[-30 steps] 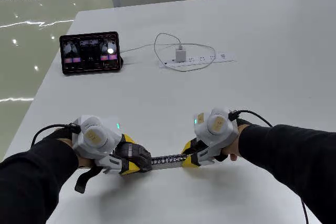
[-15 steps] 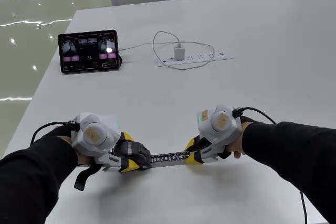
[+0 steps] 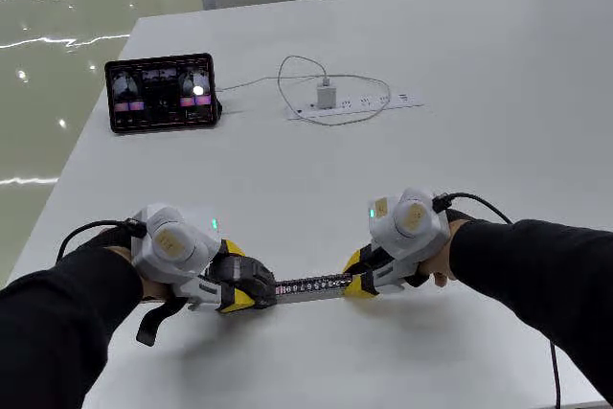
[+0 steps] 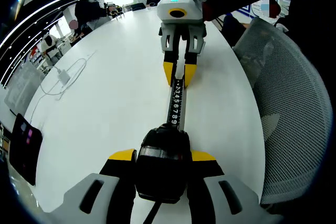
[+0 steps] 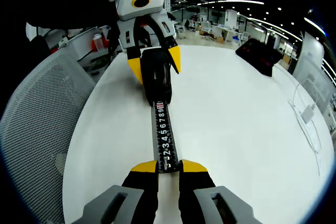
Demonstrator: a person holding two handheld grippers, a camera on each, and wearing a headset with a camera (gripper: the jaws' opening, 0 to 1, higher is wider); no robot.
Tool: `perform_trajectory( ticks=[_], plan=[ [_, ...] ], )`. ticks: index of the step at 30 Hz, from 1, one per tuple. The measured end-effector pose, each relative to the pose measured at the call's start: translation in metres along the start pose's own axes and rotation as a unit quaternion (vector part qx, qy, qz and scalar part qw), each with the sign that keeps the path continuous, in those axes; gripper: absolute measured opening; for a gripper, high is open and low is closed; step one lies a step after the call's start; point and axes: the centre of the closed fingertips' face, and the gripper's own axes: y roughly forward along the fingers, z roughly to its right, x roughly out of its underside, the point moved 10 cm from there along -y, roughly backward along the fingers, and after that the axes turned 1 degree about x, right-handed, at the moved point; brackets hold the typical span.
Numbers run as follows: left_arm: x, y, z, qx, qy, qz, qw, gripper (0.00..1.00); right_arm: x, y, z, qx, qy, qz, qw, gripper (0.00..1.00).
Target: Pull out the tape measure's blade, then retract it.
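Note:
A black tape measure case (image 3: 247, 282) rests on the white table (image 3: 383, 160), and my left gripper (image 3: 230, 284) is shut on it; the case (image 4: 163, 163) sits between the yellow-tipped fingers. Its dark numbered blade (image 3: 308, 286) runs out to the right, showing about ten centimetres (image 5: 163, 137). My right gripper (image 3: 356, 278) is shut on the blade's end (image 5: 167, 166). In the left gripper view the right gripper (image 4: 178, 74) faces me at the far end of the blade (image 4: 175, 107). In the right gripper view the left gripper (image 5: 155, 61) holds the case (image 5: 156, 80).
A tablet (image 3: 161, 93) with a lit screen stands at the table's far left. A white power strip (image 3: 352, 108) with a plug and looped cable (image 3: 306, 83) lies at the back middle. Mesh chair backs (image 4: 294, 103) stand near the table's front edge.
My right gripper has moved a little to the right, drawing slightly more of the blade out of the case. The left gripper has held its place.

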Motion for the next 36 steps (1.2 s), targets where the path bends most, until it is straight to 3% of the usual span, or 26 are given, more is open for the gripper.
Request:
perform_trajectory(
  ticks=[36],
  plan=[
    [0.000,0.000,0.001,-0.002,0.002,0.002,1.0000,0.32,0.015,-0.012,0.001,0.007,0.009,-0.002,0.9999,0.10]
  ],
)
